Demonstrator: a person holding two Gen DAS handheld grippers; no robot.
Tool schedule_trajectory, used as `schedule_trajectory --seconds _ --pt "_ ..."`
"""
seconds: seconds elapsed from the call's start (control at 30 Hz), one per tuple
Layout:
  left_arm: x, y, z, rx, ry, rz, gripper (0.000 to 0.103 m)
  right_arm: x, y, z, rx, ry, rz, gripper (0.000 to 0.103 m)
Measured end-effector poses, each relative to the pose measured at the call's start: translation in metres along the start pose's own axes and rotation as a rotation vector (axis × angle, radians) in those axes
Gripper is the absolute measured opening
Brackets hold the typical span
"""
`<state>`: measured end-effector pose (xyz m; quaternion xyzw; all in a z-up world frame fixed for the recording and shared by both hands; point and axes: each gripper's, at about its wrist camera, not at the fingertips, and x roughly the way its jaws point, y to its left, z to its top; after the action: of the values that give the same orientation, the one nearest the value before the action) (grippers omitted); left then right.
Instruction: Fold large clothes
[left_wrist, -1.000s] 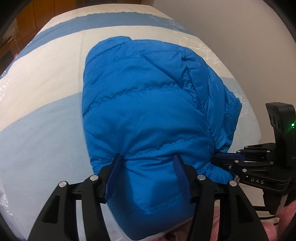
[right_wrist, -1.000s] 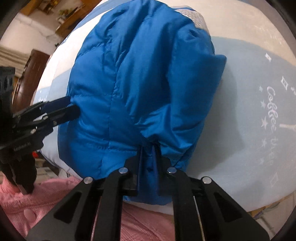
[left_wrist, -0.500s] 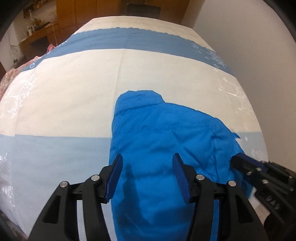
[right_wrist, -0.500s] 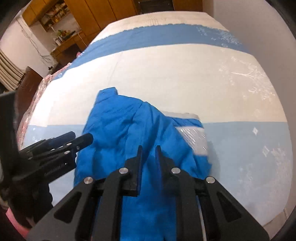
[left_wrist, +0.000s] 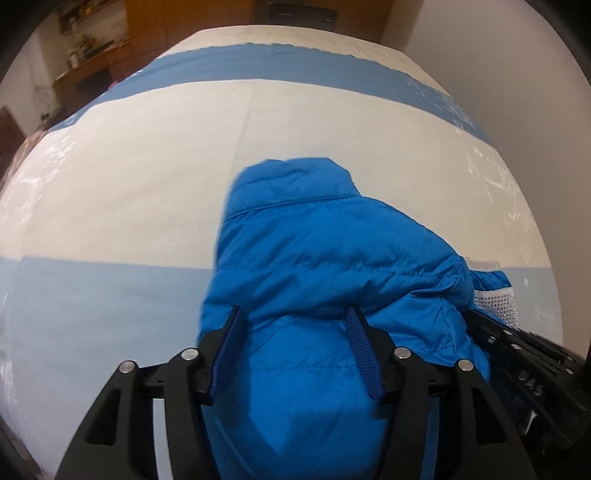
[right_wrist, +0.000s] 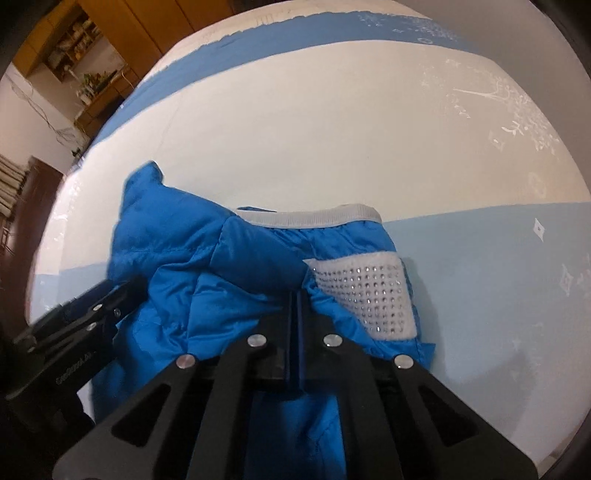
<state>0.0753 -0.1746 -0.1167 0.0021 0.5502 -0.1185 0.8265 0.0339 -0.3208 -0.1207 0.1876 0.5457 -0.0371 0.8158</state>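
A bright blue puffer jacket (left_wrist: 314, 266) lies bunched on the bed, its collar end pointing away from me. It also shows in the right wrist view (right_wrist: 207, 266), with a white studded patch (right_wrist: 365, 295) and a grey ribbed hem (right_wrist: 314, 218) showing. My left gripper (left_wrist: 295, 332) has its jaws wide apart, with a bulge of jacket fabric rising between the blue pads; the pads do not press it. My right gripper (right_wrist: 295, 299) is shut on a fold of the jacket beside the studded patch.
The bed (left_wrist: 129, 166) carries a cream and blue striped cover with pale printed patterns at the right side (right_wrist: 517, 110). Wooden cabinets and shelves (right_wrist: 85, 55) stand beyond the far left corner. A plain wall (left_wrist: 498, 44) runs along the right.
Both grippers have pulled back and up from close over the jacket. The jacket has been drawn out lengthwise, and its hem and studded patch have turned up into view.
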Motion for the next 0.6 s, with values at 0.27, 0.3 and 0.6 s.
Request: schedule_trajectory --seconds 0.27,0.3,0.6 --pt "-0.039 0.005 -0.037 -0.043 -0.028 -0.034 0.055 -0.036 0.009 -0.039 -0.022 -0.044 -0.038 0.007" --pt "-0.037 0.003 -0.040 -0.026 -0.038 -0.021 0.055 -0.033 0.008 -0.042 -0.019 -0.047 -0.059 0.006" --pt "-0.016 0.002 -0.052 0.049 -0.067 -0.002 0.060 0.008 -0.006 -0.055 -0.017 -0.079 -0.085 0.000"
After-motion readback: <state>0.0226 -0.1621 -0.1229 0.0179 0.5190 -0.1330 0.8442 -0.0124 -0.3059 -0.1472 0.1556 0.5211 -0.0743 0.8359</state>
